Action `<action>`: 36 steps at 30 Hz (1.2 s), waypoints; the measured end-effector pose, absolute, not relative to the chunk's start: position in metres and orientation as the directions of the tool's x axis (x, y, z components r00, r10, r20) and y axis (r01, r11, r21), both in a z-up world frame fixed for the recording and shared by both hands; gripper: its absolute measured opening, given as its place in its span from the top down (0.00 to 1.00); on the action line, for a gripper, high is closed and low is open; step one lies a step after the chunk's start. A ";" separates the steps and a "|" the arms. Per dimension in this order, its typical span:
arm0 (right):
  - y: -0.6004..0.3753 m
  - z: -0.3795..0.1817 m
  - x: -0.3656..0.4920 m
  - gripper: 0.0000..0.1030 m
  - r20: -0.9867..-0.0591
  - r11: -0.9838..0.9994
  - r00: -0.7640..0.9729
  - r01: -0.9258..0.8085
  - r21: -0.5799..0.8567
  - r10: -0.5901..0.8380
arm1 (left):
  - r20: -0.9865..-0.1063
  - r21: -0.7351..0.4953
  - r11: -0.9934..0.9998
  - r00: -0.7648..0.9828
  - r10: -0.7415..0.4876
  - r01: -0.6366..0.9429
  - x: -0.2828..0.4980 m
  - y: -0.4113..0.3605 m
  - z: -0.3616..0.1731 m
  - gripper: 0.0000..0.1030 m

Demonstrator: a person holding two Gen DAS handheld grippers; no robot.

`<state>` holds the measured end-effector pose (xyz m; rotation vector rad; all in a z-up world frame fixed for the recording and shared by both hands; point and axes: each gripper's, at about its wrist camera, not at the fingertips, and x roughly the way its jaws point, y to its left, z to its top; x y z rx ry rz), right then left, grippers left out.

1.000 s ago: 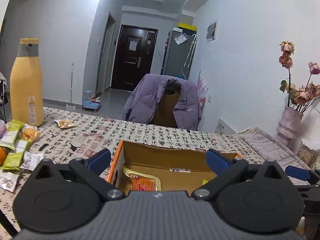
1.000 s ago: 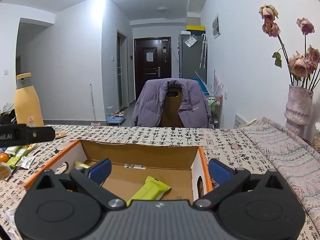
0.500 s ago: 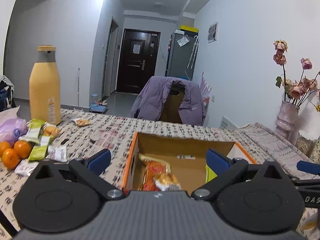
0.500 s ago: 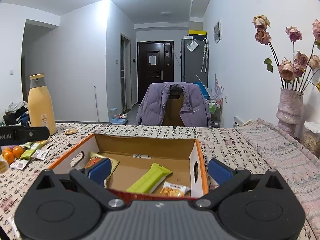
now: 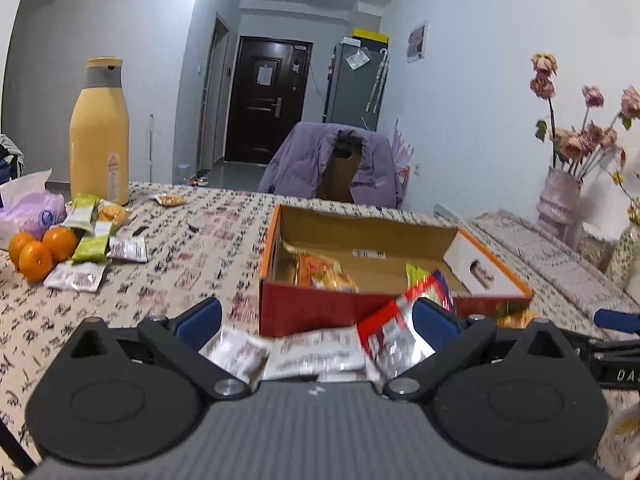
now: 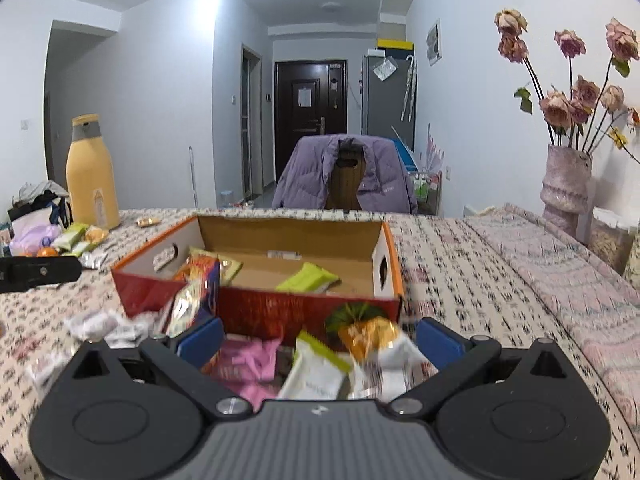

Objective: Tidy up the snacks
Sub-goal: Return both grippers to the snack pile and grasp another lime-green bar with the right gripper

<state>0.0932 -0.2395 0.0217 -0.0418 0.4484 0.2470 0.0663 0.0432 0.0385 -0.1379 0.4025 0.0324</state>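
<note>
An open cardboard box (image 5: 472,264) (image 6: 256,308) with red and orange sides stands mid-table. It holds orange snack bags (image 5: 320,274) and a green bar (image 6: 307,278). Just in front of its near wall lie loose packets. White ones (image 5: 308,350) and a red-silver one (image 5: 394,326) sit between the fingers of my left gripper (image 5: 318,320), which is open and holds nothing. A pink packet (image 6: 248,364), a white-green packet (image 6: 316,374) and an orange packet (image 6: 368,332) lie between the fingers of my open right gripper (image 6: 320,338).
At the left of the table are a tall yellow bottle (image 5: 99,132), oranges (image 5: 36,250), green bars (image 5: 93,246), white packets (image 5: 76,278) and a purple bag (image 5: 34,212). A chair with a purple jacket (image 6: 344,176) stands behind. A vase of dried roses (image 6: 566,184) is at right.
Both grippers have drawn back from over the box toward the near table edge. The loose packets in front of the box have come into view between the fingers.
</note>
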 end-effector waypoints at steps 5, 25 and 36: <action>-0.243 0.007 0.086 0.00 -0.474 0.970 0.853 -0.243 0.007 0.217 | -0.425 -0.091 0.995 0.905 0.003 -0.047 0.055 0.041 0.017 0.00; -0.244 -0.024 0.109 0.24 -0.567 0.970 0.787 -0.214 0.117 0.242 | -0.489 -0.118 0.991 0.872 -0.005 -0.061 0.048 0.047 -0.011 0.00; -0.242 -0.040 0.135 0.58 -0.610 0.965 0.750 -0.165 0.206 0.258 | -0.495 -0.125 0.990 0.869 -0.008 -0.062 0.052 0.049 -0.013 0.00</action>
